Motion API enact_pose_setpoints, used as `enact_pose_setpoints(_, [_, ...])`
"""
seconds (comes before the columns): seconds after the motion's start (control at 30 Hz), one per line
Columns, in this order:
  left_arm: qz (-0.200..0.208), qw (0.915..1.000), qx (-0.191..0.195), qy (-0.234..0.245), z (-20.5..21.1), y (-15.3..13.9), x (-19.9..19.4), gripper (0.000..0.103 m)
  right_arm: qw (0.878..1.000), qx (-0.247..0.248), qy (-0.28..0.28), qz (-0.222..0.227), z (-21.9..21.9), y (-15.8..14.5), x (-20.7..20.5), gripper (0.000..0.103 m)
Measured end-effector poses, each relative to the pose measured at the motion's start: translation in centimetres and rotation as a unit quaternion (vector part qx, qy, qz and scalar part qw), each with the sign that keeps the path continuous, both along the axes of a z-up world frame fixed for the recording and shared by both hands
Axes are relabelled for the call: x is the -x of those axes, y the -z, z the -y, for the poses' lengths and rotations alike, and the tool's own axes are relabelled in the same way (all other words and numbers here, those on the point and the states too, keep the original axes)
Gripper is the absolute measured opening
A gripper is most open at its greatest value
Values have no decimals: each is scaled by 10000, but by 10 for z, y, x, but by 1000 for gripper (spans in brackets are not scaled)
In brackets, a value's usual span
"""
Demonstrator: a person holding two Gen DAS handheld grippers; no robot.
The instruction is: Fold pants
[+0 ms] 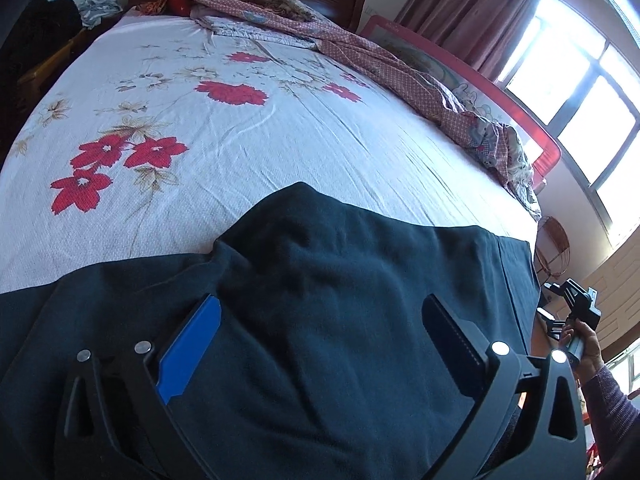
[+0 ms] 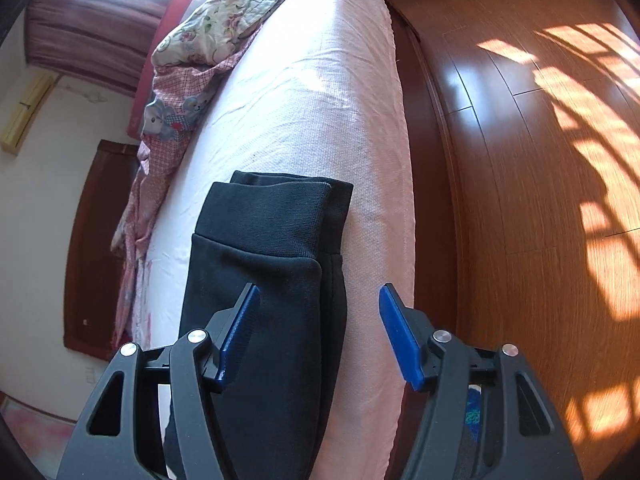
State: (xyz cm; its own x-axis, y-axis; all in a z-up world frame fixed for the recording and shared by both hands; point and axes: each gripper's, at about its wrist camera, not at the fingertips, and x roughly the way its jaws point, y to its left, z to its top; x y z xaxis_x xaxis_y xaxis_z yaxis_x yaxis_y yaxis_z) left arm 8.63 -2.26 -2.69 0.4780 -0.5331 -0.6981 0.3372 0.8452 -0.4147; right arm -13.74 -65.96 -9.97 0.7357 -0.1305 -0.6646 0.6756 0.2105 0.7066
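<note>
Left wrist view: left gripper [image 1: 320,334] fingers spread wide over rumpled dark navy fabric pants [image 1: 320,280], gripping nothing; pants lie along near edge of floral white bedsheet [image 1: 240,128].

Right wrist view: right gripper [image 2: 318,330] fingers wide apart, empty, above layered ribbed cuffs [image 2: 276,216] of pants near bed edge; wooden plank floor [image 2: 540,200] beside.

Flowered bedsheet [image 1: 240,128], rumpled quilt [image 1: 400,68], curtain [image 1: 472,4], wooden floor [image 2: 540,200].

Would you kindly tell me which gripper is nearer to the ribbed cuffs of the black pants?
Right. The right gripper hangs open just short of the cuffs; the left gripper is over the pants' wider end.
</note>
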Motion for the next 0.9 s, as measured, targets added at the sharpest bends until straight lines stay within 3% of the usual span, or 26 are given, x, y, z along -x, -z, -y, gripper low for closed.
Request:
enact_pose_setpoints(0.13, [6,9999,132,3,-1,6,4,101,9981,-499,210,300,7,19,1,61])
enact_pose_setpoints(0.3, [54,9999,127,9,-1,8,5,101,9937,-596,99,941,9,26,-7,61])
enact_pose_setpoints(0.37, [56,9999,115,9,0,8,5,101,9935,-731,1,872,10,33,-15,61])
enact_pose_setpoints(0.43, [51,9999,141,8,-1,8,5,101,9906,-867,34,1054,9,41,-17,38])
enact_pose_setpoints(0.5, [42,9998,184,5,-2,8,5,101,9857,-1000,180,1347,6,44,-14,24])
enact_pose_setpoints(0.6, [37,9998,219,3,-3,8,5,101,9935,-588,158,957,0,26,-13,12])
enact_pose_setpoints(0.7, [38,9997,221,3,-3,8,5,101,9990,176,-124,387,-6,-14,-20,11])
enact_pose_setpoints(0.9, [41,9997,236,1,-3,7,5,101,9829,1616,-868,-160,-32,-93,-51,10])
